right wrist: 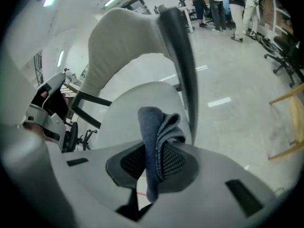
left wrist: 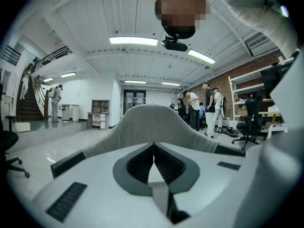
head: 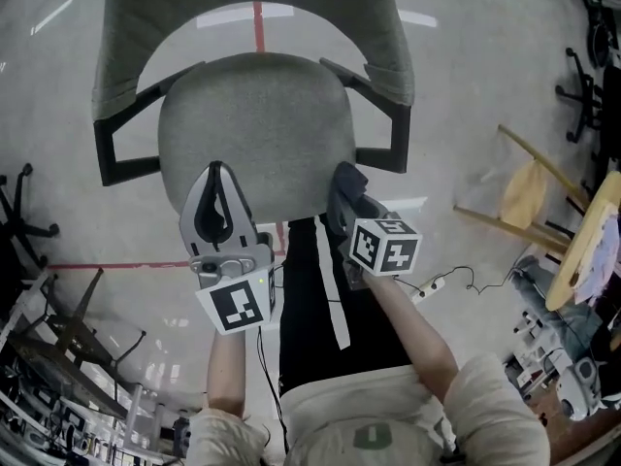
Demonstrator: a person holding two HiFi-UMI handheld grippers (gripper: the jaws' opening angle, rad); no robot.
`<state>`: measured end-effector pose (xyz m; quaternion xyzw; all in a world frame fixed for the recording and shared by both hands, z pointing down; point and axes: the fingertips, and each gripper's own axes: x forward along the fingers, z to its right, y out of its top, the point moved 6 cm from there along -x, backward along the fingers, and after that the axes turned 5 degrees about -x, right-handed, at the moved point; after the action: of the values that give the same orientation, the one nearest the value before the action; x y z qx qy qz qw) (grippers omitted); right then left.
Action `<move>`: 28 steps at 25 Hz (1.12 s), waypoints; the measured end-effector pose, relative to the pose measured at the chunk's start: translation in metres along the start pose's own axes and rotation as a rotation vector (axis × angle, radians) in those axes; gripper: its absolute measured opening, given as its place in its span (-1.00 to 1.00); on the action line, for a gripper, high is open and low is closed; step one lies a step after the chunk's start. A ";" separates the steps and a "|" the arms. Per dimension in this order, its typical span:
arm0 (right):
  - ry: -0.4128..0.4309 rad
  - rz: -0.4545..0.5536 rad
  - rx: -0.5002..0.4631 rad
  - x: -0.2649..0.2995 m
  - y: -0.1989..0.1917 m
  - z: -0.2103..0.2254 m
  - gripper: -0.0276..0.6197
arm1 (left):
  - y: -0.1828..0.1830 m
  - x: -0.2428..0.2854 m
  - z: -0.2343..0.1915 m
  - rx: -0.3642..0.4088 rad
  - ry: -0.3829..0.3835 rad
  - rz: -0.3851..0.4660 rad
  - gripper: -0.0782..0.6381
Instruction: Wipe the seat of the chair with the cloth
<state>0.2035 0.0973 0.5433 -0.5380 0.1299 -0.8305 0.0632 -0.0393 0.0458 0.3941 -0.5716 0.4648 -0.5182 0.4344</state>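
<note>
My right hand-held gripper is clamped on the blue-grey cloth, which sticks up folded from between the jaws, right at the front edge of the chair seat. My left hand-held gripper has its jaws pressed together on nothing. It sits just beside the right one, its tips over the seat's front edge, with the backrest straight ahead of it.

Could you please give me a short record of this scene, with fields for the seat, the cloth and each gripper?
seat: grey fabric, nothing lying on it
cloth: dark blue, folded, clamped in the right jaws
left gripper: jaws together, nothing between them, at the seat's front edge
right gripper: at the seat's front right edge
contact: cannot tell whether the cloth touches the seat
</note>
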 end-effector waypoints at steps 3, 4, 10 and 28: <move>0.040 0.094 -0.058 -0.022 0.037 -0.041 -0.74 | 0.038 -0.005 0.002 -0.018 -0.003 0.021 -0.74; 0.054 0.145 -0.070 -0.032 0.056 -0.055 -0.74 | 0.056 -0.006 0.004 -0.024 -0.008 0.040 -0.74; 0.164 0.564 -0.290 -0.119 0.216 -0.165 -0.74 | 0.182 -0.009 -0.010 -0.021 0.072 0.229 -0.74; 0.473 1.139 -0.879 -0.387 0.208 -0.348 -0.74 | 0.367 -0.187 -0.014 0.035 0.339 0.484 -0.74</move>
<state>0.0391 0.0439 0.0098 -0.1711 0.7171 -0.6344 0.2325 -0.0889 0.1589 0.0011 -0.3417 0.6446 -0.4956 0.4712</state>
